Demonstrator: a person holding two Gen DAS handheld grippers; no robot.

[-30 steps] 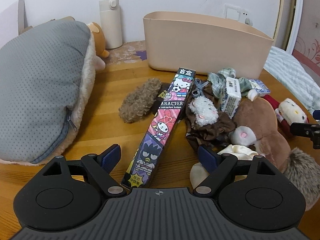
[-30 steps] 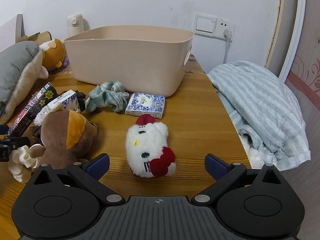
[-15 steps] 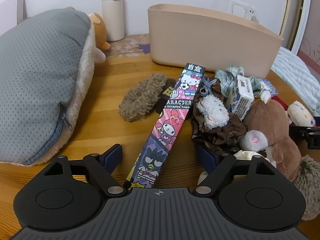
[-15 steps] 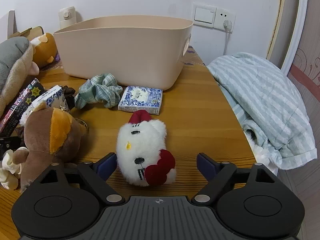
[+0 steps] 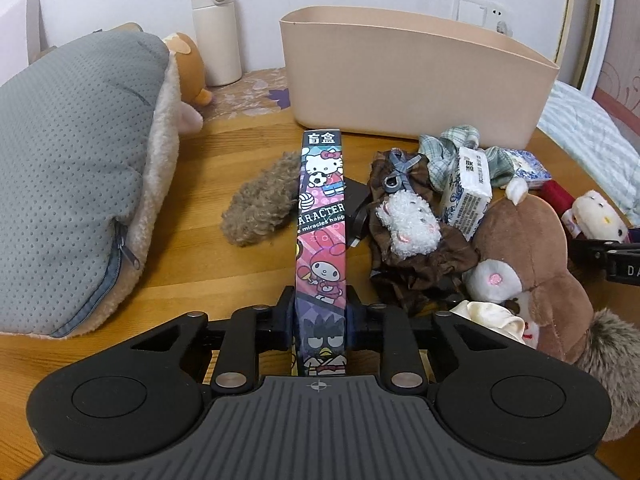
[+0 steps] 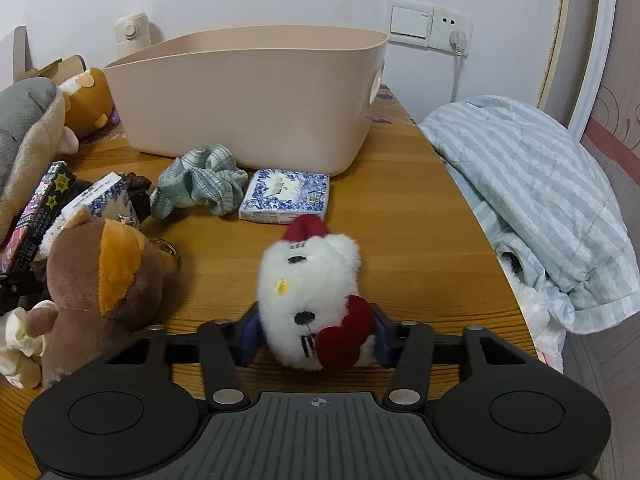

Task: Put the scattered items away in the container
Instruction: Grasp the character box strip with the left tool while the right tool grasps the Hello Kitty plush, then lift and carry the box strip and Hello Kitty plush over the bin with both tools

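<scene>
My left gripper (image 5: 320,322) is shut on the near end of a long cartoon-character box (image 5: 322,216), which points away towards the beige container (image 5: 416,80). My right gripper (image 6: 314,338) is shut on a white plush toy with a red bow (image 6: 310,296). The container (image 6: 256,100) stands at the back of the wooden table in both views. Scattered items lie in front of it: a brown plush (image 5: 524,256), a brown fuzzy piece (image 5: 260,204), a brown cloth with a white fluffy charm (image 5: 408,228), a green checked scrunchie (image 6: 200,184) and a blue patterned tissue pack (image 6: 286,196).
A large grey and beige cushion (image 5: 76,168) fills the left side of the table. A cream flask (image 5: 216,32) stands at the back wall. A striped blue blanket (image 6: 536,196) lies off the table's right edge. A small white carton (image 5: 472,192) leans on the pile.
Both grippers have closed: the left on the character box, now straight between its fingers, and the right on the white plush. Both moved forward a little.
</scene>
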